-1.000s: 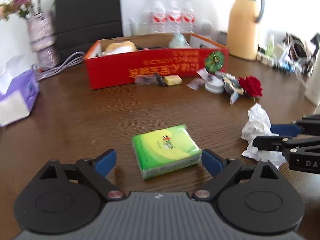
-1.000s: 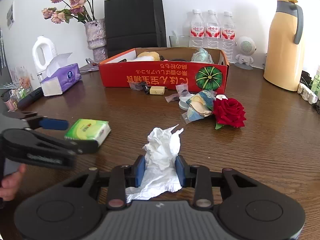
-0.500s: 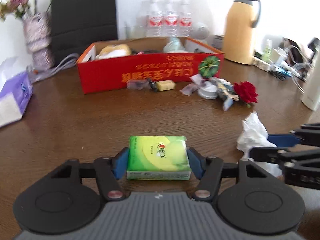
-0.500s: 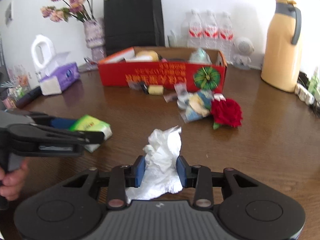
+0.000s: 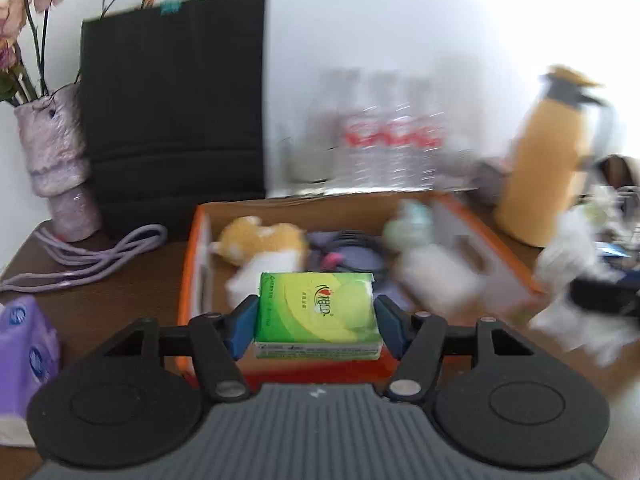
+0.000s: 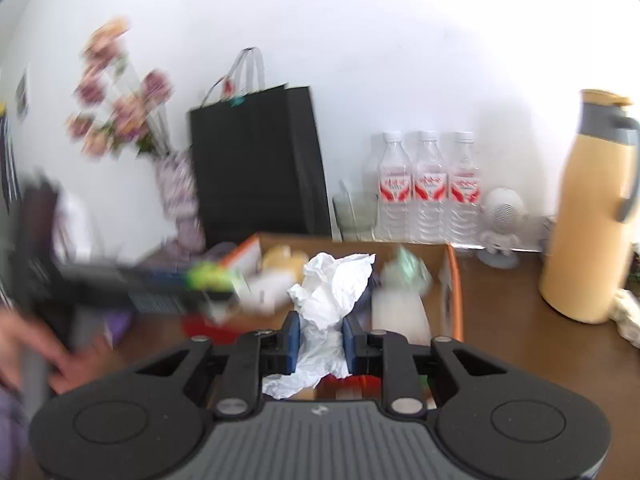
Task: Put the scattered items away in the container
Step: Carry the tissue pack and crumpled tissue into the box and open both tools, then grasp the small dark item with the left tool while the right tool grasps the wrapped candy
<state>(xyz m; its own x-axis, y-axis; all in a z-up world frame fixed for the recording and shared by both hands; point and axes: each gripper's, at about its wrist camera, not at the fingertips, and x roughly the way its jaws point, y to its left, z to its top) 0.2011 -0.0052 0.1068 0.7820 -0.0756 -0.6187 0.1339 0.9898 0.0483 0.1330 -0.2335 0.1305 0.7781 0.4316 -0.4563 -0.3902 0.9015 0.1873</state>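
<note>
My left gripper (image 5: 317, 322) is shut on a green tissue pack (image 5: 316, 312), held in the air over the near edge of the open red-orange cardboard box (image 5: 192, 264). My right gripper (image 6: 319, 340) is shut on a crumpled white paper tissue (image 6: 332, 292), also lifted at the box's (image 6: 456, 280) near side. Inside the box lie a yellow-and-white plush toy (image 5: 260, 240), a dark cable and some pale items. The right wrist view shows the left gripper and green pack (image 6: 208, 274) as a blur on the left, with a person's hand (image 6: 24, 344) behind.
Behind the box stand a black paper bag (image 5: 172, 120), a vase of dried flowers (image 5: 56, 168), three water bottles (image 6: 428, 188) and a glass. A yellow thermos (image 6: 588, 232) is at the right. A purple tissue box (image 5: 24, 344) and a lilac cord (image 5: 92, 256) lie left.
The left gripper closed on the green pack and lifted it from the table to the box. The right gripper tightened on the crumpled tissue and carried it up to the box too.
</note>
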